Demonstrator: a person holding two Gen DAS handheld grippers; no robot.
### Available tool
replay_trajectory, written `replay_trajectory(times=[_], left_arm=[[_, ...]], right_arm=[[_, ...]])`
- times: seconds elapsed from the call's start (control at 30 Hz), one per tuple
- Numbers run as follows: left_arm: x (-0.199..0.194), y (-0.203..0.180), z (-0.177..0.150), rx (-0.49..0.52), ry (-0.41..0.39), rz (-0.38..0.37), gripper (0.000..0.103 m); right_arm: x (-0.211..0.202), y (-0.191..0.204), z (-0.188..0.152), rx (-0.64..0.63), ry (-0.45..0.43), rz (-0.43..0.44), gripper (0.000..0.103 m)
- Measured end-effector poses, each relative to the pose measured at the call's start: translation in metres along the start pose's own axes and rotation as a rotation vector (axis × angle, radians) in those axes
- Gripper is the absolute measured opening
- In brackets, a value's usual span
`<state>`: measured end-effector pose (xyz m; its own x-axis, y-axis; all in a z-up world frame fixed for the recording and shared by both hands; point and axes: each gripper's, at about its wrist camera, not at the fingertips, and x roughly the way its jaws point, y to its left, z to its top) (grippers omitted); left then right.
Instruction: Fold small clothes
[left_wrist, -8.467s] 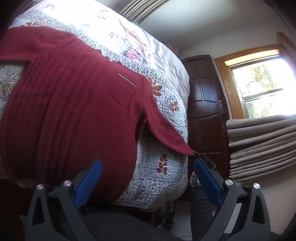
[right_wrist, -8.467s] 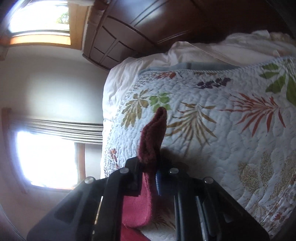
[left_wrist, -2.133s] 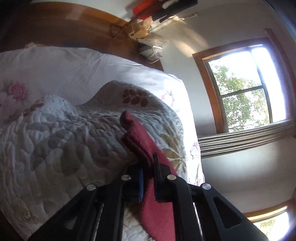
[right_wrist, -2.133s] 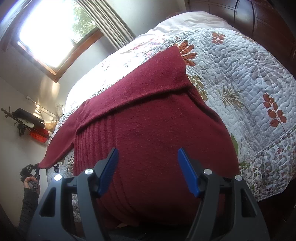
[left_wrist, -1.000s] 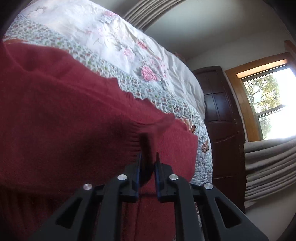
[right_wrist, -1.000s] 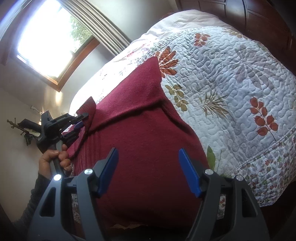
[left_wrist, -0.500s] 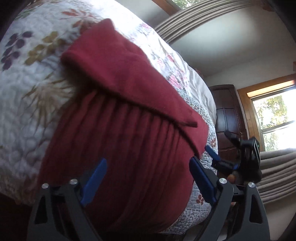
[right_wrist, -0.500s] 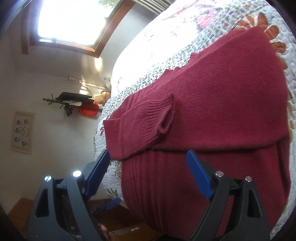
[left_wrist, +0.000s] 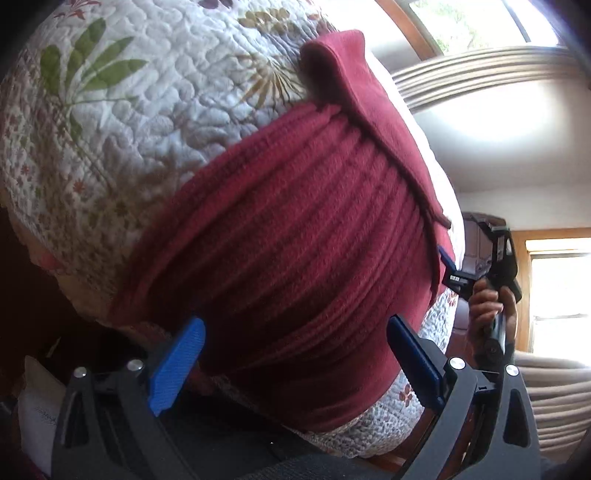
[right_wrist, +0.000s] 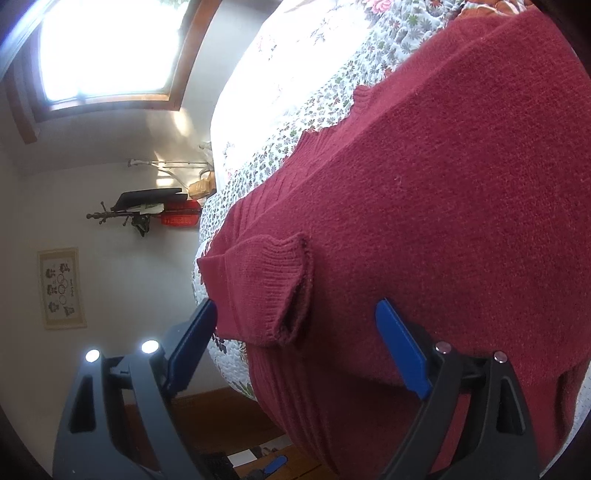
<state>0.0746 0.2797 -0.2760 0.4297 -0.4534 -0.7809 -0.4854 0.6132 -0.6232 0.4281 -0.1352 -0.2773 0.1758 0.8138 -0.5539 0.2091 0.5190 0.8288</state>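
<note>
Sweater (left_wrist: 295, 240) lies on quilt (left_wrist: 110, 110), ahead of both spread, empty tools.

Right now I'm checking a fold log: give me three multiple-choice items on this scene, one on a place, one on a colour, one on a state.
1. Where does the sweater lie?
A. on the quilt
B. on the floor
C. on a chair

2. What colour is the sweater?
A. navy
B. dark red
C. grey

3. How do the left gripper and right gripper stand?
A. both shut on cloth
B. one shut, one open
C. both open

Key: 1 A, the knit spreads over the floral quilt; 2 B, it is dark red in both views; 3 C, each pair of blue pads stands wide apart, holding nothing.
</note>
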Motion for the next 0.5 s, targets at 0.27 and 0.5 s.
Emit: replay_trajectory(times=[0.27, 0.5], left_arm=[[0.003, -0.023, -0.006, 0.038, 0.023, -0.004, 0.099], [0.0, -0.021, -0.009, 0.017, 0.041, -0.009, 0.099]], right_arm=[[0.012, 0.003, 0.009, -0.023, 0.058, 0.059, 0.066], [0.039, 0.02, 0.01, -0.049, 0.096, 0.061, 0.052]])
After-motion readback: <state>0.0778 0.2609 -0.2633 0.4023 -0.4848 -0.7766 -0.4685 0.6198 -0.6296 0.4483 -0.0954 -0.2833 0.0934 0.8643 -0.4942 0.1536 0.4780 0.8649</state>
